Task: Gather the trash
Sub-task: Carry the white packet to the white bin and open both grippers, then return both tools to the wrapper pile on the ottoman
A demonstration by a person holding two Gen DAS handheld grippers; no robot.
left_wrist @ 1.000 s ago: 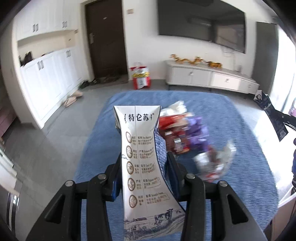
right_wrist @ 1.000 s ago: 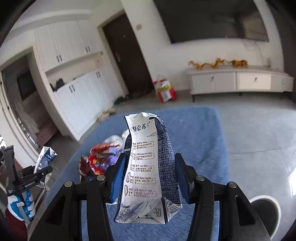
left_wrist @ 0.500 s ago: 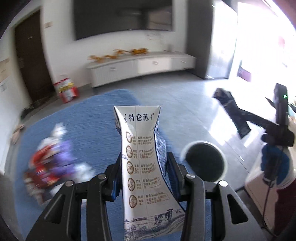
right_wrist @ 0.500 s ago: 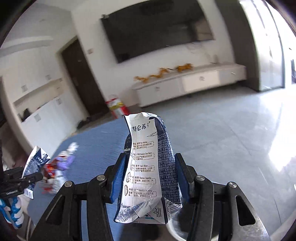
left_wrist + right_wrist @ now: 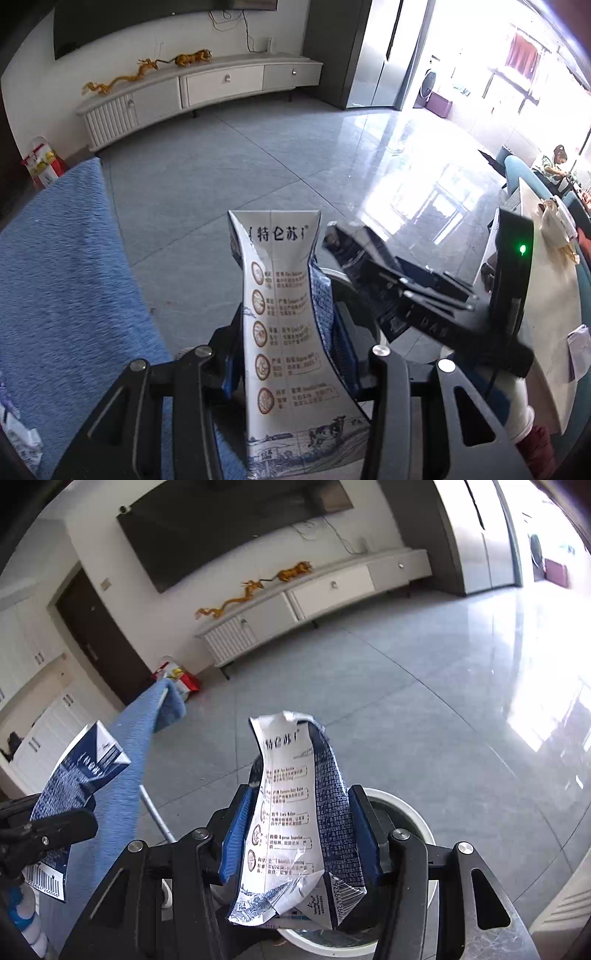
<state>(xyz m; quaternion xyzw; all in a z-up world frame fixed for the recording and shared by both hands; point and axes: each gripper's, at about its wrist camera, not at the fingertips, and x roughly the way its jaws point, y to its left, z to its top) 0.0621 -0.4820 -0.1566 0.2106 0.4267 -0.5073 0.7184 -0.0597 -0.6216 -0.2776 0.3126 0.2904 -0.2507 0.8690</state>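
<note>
My left gripper is shut on a flattened white and blue milk carton, held upright. My right gripper is shut on a crumpled milk carton of the same kind, held over a round white trash bin on the floor. In the left wrist view the right gripper and its carton show just right of my carton, with the bin's rim behind them. In the right wrist view the left gripper and its carton show at the left edge.
A table under a blue cloth lies to the left, with a wrapper at its near edge. Grey tiled floor stretches to a white TV cabinet. A light table stands at the right.
Both grippers swung right, away from the blue table and its pile of wrappers, and now sit close together over the white bin. Both still hold their cartons.
</note>
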